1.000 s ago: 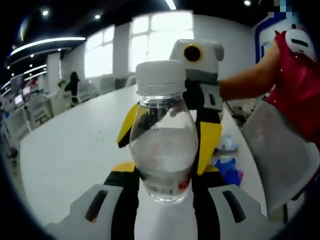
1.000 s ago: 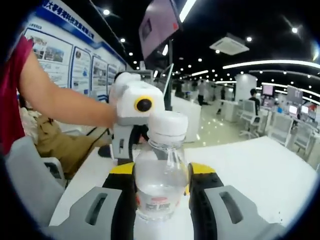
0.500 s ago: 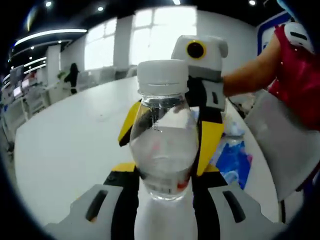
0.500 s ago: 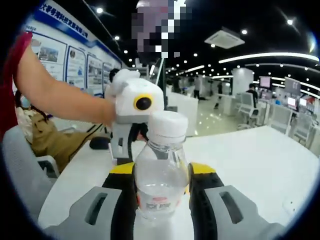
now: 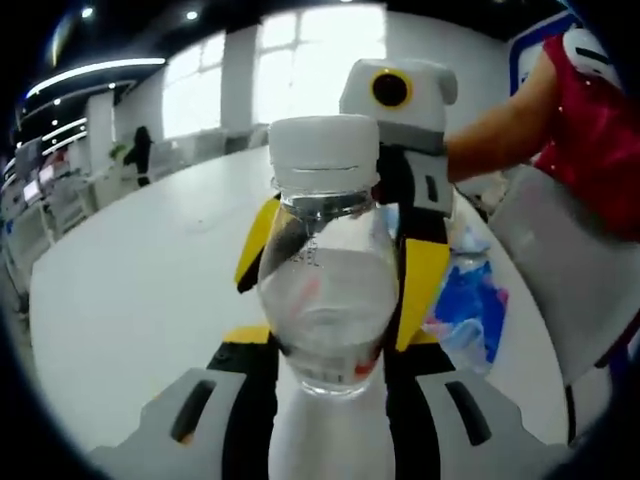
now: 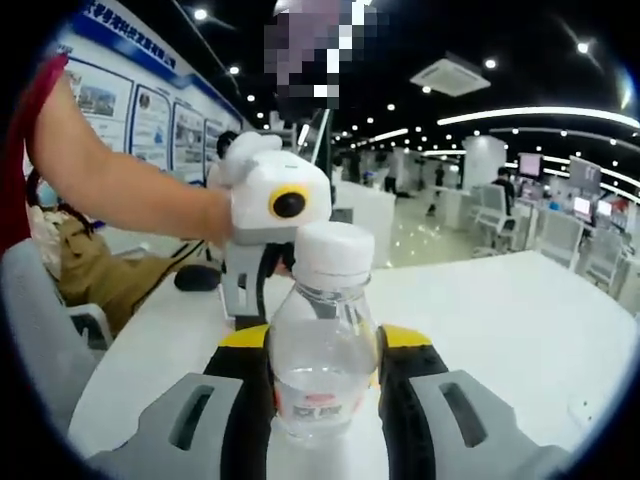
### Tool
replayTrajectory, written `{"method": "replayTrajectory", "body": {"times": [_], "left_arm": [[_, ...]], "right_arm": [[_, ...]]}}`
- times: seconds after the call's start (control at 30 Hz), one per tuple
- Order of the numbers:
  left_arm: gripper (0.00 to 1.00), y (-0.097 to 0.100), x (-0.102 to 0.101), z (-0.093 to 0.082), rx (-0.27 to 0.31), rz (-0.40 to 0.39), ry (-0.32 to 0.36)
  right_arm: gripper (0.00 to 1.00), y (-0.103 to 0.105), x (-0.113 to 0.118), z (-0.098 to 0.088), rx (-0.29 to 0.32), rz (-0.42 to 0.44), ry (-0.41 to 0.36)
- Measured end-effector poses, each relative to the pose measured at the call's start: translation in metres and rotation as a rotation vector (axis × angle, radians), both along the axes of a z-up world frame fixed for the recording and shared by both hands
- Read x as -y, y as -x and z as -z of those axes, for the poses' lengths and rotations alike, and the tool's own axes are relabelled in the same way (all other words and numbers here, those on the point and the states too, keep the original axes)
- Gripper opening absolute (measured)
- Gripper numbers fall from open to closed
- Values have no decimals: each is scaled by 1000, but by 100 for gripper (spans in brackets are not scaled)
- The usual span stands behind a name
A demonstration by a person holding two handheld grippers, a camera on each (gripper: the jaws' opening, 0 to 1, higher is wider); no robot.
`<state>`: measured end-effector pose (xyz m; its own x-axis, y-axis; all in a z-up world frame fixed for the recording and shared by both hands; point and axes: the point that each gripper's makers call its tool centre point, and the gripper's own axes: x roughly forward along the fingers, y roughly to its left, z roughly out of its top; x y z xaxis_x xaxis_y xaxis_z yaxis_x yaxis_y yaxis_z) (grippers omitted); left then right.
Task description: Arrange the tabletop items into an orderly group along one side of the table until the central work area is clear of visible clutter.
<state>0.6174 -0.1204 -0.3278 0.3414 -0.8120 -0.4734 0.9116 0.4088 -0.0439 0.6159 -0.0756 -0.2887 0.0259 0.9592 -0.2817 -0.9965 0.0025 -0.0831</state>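
Both grippers — one bottle [image 5: 327, 290] between.

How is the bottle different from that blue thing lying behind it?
The bottle is clear, the blue wrapper opaque blue. The bottle stands upright, clamped in the left gripper; the wrapper lies crumpled on the white table, unheld. Both look like plastic.

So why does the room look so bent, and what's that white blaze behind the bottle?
Left gripper view: the fisheye lens curves the table, and the bright windows wash out behind the bottle. Right gripper view: ceiling light strips bow into arcs; the bottle up close looks swollen.
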Motion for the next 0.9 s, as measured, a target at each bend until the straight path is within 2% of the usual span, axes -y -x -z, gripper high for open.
{"method": "replayTrajectory", "body": {"times": [0.3, 0.67, 0.8, 0.9], "left_arm": [[37, 0, -2, 4, -6, -8, -29], [41, -2, -6, 2, -6, -45, -20], [45, -3, -8, -1, -13, -68, -4], [46, 0, -11, -1, -20, -73, -9]], "right_arm": [[41, 1, 2, 1, 51, 29, 22], [42, -2, 2, 0, 32, 39, 21], [50, -8, 4, -8, 16, 67, -9], [50, -7, 6, -8, 17, 57, 1]]}}
